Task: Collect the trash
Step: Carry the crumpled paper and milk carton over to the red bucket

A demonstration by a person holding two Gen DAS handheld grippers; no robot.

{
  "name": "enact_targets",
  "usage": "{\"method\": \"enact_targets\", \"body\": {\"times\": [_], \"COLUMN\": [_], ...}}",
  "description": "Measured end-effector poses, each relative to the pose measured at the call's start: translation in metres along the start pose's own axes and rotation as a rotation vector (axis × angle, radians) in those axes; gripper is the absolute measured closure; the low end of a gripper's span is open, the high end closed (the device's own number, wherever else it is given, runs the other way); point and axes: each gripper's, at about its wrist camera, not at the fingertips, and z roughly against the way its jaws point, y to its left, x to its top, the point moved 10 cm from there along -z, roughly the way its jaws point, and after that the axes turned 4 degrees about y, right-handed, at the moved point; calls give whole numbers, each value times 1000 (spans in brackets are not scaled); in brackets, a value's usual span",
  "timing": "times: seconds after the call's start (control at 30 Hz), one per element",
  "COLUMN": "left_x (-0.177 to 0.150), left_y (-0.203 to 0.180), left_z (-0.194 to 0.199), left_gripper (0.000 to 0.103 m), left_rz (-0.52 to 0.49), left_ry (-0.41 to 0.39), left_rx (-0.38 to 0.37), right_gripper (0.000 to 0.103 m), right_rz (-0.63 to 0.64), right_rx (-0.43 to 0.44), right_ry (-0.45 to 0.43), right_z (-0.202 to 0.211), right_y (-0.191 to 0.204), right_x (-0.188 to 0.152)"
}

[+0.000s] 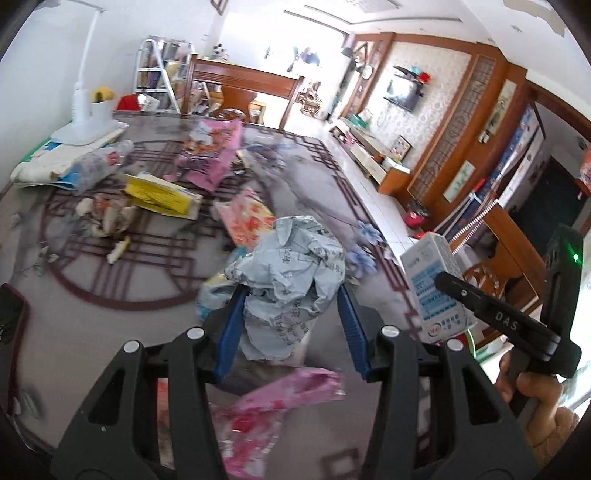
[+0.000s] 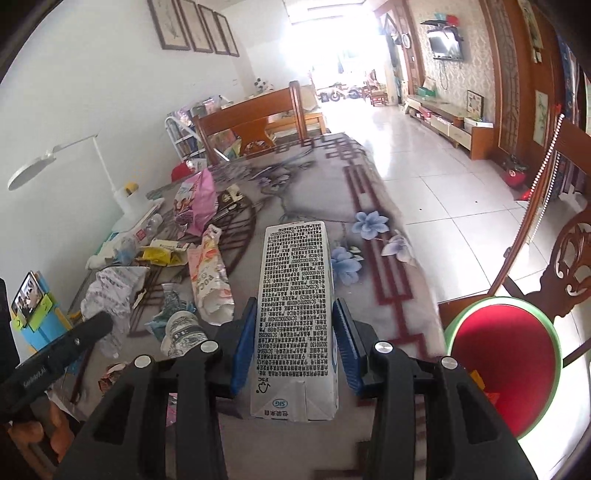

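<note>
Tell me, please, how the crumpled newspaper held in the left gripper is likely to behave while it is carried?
The crumpled newspaper looks light and springy, so it probably squashes between the left gripper fingers instead of resisting. A loose flap hangs below them, so it may flop or tear. Its rough folds probably keep it from slipping.

A home, living/dining rm: long table w/ grey flower-pattern tablecloth point(image 2: 317, 192), carved dark wood chair point(image 2: 576, 251), small wall-mounted TV point(image 2: 447, 46), low wooden TV cabinet point(image 2: 454, 127), four framed pictures point(image 2: 199, 27) on white wall, glossy white tile floor point(image 2: 436, 192).
</note>
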Motion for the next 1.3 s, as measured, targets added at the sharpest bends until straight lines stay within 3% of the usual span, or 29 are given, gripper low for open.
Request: {"method": "enact_targets", "body": {"times": [0.8, 1.3], "left_x": [-36, -55], "left_y": [-149, -212], "left_z": [-77, -117], "left_gripper": [56, 56], "left_rz": [-164, -230], "left_ry": [161, 246], "left_rx": [-138, -204], "right_gripper": [64, 64], "right_rz": [-330, -472], "right_rx": [-117, -160], "right_ry": [-15, -33], "right_z": [41, 53], "right_y": [-146, -195], "right_x": [-23, -31]}}
